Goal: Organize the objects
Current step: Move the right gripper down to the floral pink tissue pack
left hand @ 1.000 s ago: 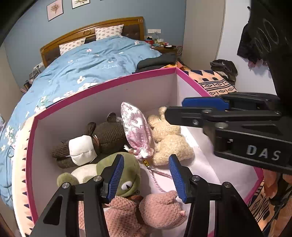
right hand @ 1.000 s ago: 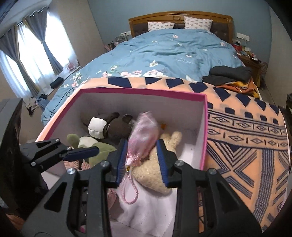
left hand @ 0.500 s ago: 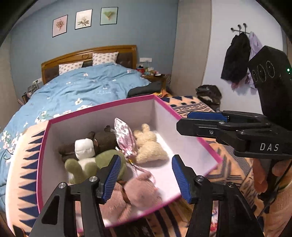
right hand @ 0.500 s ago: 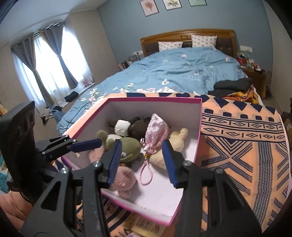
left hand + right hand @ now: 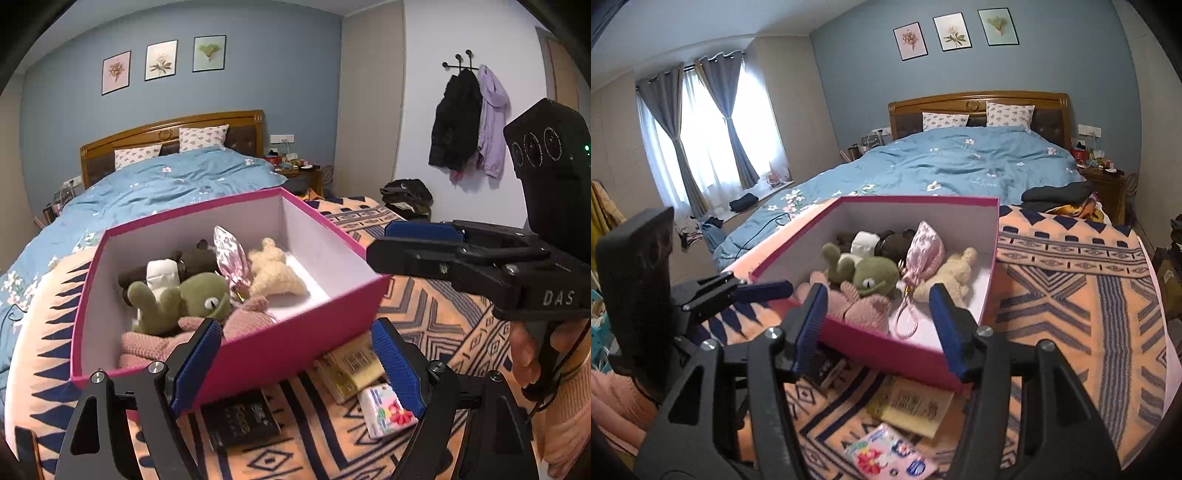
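— Left wrist view: left claw (image 5: 295, 363) has been spreading and holds nothing; the pink pouch (image 5: 231, 254) now lies in the pink box (image 5: 295, 347).
— Right claw (image 5: 877, 328) likewise spreading, empty. Pouch stowed; items outside the box remain.

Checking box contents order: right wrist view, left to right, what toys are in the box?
Inside the pink box: pink knit toy → green frog → pink drawstring pouch → cream bear. The brown plush with the white patch lies behind the frog, so its place in the order is unclear.
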The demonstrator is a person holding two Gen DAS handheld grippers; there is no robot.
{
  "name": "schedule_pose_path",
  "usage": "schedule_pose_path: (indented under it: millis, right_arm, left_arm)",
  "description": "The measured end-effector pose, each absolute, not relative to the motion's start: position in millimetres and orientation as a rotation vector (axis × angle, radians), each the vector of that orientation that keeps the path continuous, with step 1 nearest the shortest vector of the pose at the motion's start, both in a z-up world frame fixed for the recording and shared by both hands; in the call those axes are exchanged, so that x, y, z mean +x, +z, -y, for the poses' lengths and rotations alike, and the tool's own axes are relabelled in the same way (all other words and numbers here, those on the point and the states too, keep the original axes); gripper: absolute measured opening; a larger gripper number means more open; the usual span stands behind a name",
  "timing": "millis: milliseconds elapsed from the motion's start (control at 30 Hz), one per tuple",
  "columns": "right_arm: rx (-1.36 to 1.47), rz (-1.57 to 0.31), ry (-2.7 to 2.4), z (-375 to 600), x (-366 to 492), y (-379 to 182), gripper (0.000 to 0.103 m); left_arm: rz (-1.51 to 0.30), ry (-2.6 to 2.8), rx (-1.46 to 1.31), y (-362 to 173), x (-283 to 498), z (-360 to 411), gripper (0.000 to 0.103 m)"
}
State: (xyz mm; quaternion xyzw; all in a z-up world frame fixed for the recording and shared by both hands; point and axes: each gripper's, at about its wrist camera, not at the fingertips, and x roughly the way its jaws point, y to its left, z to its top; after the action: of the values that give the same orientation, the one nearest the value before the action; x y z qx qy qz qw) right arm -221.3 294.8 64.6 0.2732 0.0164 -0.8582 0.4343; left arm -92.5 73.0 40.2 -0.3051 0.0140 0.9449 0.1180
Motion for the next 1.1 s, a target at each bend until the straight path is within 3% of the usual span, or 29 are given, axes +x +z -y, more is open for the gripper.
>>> schedule_pose_path:
  millis: [100, 167, 700, 833, 967, 1100]
  right_arm:
    - [0.695, -0.038, -2.126, -300.6, -211.8, 56.7, 0.06]
    - [0.705, -0.046, -2.134, -304.1, -206.4, 51.6, 0.061]
    - [1.048, 0.083, -2.16, -347.9, -192.1, -36.1, 0.062]
    - [1.124, 0.118, -2.164, -358.1, -193.4, -50.0, 0.062]
    - [1.148, 0.131, -2.146, -361.2, -190.5, -55.9, 0.062]
    - [1.16, 0.127, -2.125, -357.3, -187.6, -59.1, 0.062]
  left_arm:
    - [-0.014, 2.746, -0.894, 34.5, -83.7, -72.3, 0.087]
    - [0.02, 2.745, -0.892, 29.5, -78.7, -69.5, 0.103]
    - [-0.027, 2.691, -1.049, -22.7, -59.8, -83.0, 0.102]
    - [-0.026, 2.642, -1.087, -29.2, -65.2, -93.9, 0.1]
    - [0.011, 2.577, -1.152, -38.4, -74.8, -102.1, 0.08]
    - [0.054, 2.517, -1.224, -50.0, -83.2, -106.2, 0.072]
